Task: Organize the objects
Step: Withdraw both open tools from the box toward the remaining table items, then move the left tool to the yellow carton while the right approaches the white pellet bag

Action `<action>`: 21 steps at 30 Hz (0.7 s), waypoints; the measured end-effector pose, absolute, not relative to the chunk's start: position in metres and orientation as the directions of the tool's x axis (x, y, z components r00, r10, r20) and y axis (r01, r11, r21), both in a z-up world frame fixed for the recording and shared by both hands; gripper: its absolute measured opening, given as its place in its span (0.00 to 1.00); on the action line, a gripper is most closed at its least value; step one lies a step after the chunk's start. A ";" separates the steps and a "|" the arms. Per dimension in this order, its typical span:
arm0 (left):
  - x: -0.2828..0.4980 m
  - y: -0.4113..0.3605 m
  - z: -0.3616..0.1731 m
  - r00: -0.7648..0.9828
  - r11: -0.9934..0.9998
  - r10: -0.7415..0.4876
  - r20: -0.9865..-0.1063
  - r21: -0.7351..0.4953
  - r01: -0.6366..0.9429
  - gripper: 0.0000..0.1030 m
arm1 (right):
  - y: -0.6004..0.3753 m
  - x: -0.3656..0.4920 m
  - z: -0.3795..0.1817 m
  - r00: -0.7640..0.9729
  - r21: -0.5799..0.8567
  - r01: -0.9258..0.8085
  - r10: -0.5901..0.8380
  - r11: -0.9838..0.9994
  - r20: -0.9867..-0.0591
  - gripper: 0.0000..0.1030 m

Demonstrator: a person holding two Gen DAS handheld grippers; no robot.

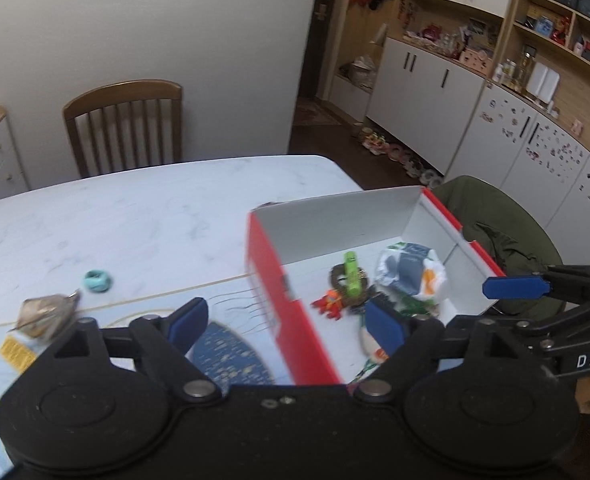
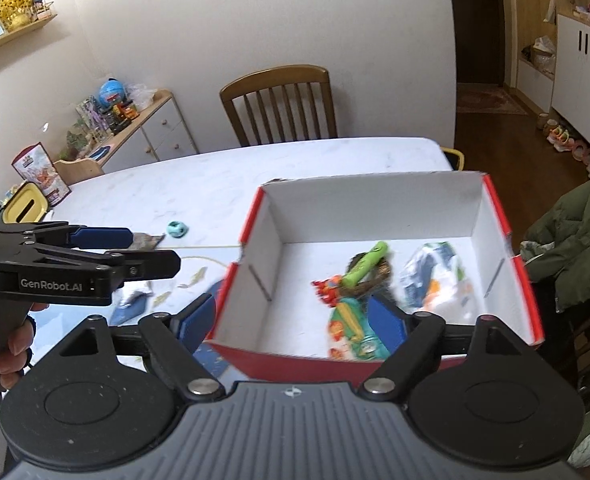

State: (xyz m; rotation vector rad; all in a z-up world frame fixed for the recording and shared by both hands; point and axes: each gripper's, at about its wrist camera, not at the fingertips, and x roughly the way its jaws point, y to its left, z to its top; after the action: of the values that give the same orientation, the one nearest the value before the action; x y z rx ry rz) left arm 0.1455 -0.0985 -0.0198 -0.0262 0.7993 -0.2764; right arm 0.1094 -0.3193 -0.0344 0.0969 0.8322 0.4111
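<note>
**Left wrist view: both claws spread over an open box on the table**

Left wrist view: the left claw [image 1: 285, 326] is spread wide and holds nothing. Its blue pads [image 1: 385, 326] straddle the near red wall of the box [image 1: 273, 300]; one pad is outside the box, the other over its interior. The box sits on the white marbled table [image 1: 135, 216], open at the top, white inside. In it lie a green clip-like piece [image 1: 352, 274] across a dark ring, an orange toy figure [image 1: 329, 304] at its 7 o'clock, and a crumpled printed wrapper [image 1: 413, 274] at 3 o'clock. Outside the box, at 9 o'clock, a teal ball [image 1: 97, 281] rests on the table, with a crumpled foil packet [image 1: 45, 316] near it at 7 o'clock.

Right wrist view: the right claw [image 2: 295, 326] is likewise spread and empty, above the box's near wall [image 2: 295, 364]. A colourful flat packet [image 2: 353, 336] lies inside just beyond it. The image is blurred; finer detail cannot be told. A wooden chair [image 2: 281, 104] stands at the table's 12 o'clock side.
</note>
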 end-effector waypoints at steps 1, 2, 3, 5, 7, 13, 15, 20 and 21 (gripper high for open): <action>0.142 -0.092 -0.019 0.665 0.965 -0.251 -0.703 -0.128 0.229 0.85 | -0.314 0.107 -0.034 0.598 0.241 -0.319 0.392 0.916 -0.699 0.81; 0.140 -0.086 -0.019 0.667 0.966 -0.247 -0.703 -0.129 0.222 0.88 | -0.308 0.106 -0.034 0.599 0.240 -0.321 0.392 0.916 -0.698 0.82; 0.138 -0.079 -0.019 0.669 0.968 -0.244 -0.702 -0.132 0.215 0.89 | -0.303 0.104 -0.033 0.599 0.240 -0.321 0.392 0.916 -0.698 0.82; 0.133 -0.065 -0.019 0.672 0.969 -0.240 -0.700 -0.137 0.204 0.94 | -0.291 0.101 -0.034 0.597 0.243 -0.324 0.397 0.914 -0.697 0.82; 0.130 -0.051 -0.019 0.675 0.972 -0.232 -0.700 -0.137 0.191 0.97 | -0.278 0.097 -0.034 0.596 0.241 -0.330 0.399 0.913 -0.697 0.82; 0.123 -0.005 -0.024 0.676 0.979 -0.203 -0.708 -0.144 0.143 0.99 | -0.237 0.089 -0.035 0.583 0.235 -0.347 0.405 0.908 -0.704 0.82; 0.121 0.011 -0.027 0.675 0.982 -0.190 -0.713 -0.142 0.126 0.99 | -0.224 0.087 -0.037 0.576 0.236 -0.353 0.409 0.905 -0.708 0.82; 0.121 0.051 -0.037 0.672 0.989 -0.138 -0.728 -0.131 0.061 1.00 | -0.191 0.086 -0.045 0.561 0.228 -0.370 0.412 0.901 -0.718 0.82; 0.121 0.059 -0.040 0.673 0.991 -0.123 -0.729 -0.124 0.046 1.00 | -0.184 0.086 -0.047 0.557 0.227 -0.375 0.414 0.899 -0.720 0.82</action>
State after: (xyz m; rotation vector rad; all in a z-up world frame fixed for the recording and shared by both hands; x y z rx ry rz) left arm 0.1209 0.0594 -0.0396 -0.0985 0.8272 -0.0948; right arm 0.0863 -0.1839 -0.0469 0.0492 0.8624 0.4653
